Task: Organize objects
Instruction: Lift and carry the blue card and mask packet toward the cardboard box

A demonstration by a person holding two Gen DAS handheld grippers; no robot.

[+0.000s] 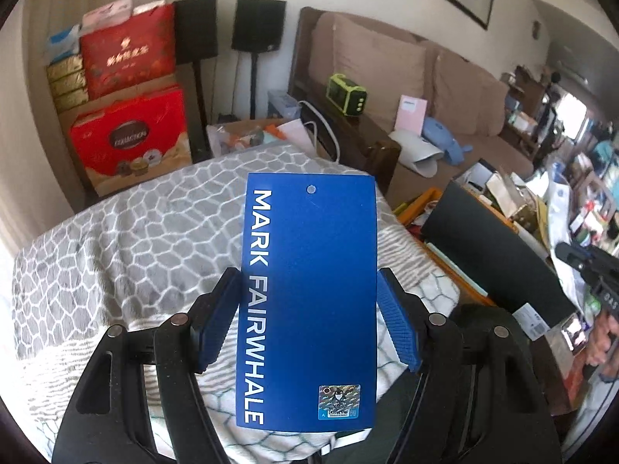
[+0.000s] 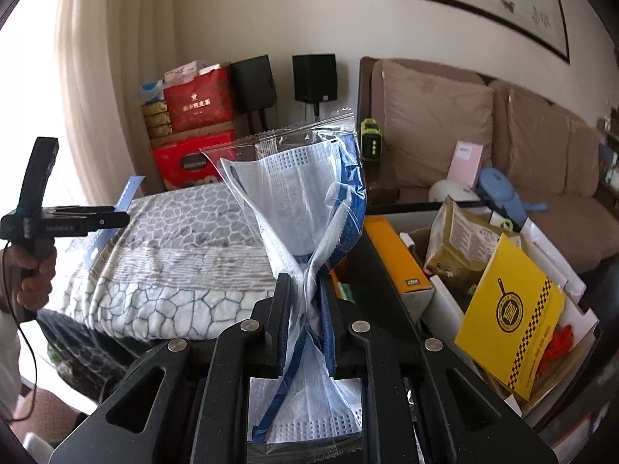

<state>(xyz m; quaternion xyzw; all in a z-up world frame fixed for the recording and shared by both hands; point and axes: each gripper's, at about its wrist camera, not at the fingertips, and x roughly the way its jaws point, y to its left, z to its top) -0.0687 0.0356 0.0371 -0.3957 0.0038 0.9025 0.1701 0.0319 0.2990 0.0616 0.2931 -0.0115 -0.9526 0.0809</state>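
A blue card (image 1: 309, 297) printed "MARK FAIRWHALE" stands between the blue pads (image 1: 398, 328) of my left gripper (image 1: 309, 276), which is shut on its two long edges. It hangs above a grey patterned blanket (image 1: 135, 239). My right gripper (image 2: 305, 282) is shut on a clear plastic bag holding a white and blue face mask (image 2: 294, 193), pinched at its middle so both ends fan out. In the right wrist view a hand (image 2: 35, 274) holds the left gripper (image 2: 65, 220) at the far left, with the blue card (image 2: 129, 193) seen edge-on.
The blanket (image 2: 174, 239) covers a low table. To its right an open white box (image 2: 445, 301) holds a yellow booklet (image 2: 510, 317), an orange box (image 2: 398, 259) and packets. A brown sofa (image 2: 445, 127), red gift boxes (image 1: 131, 139) and speakers (image 1: 257, 25) stand behind.
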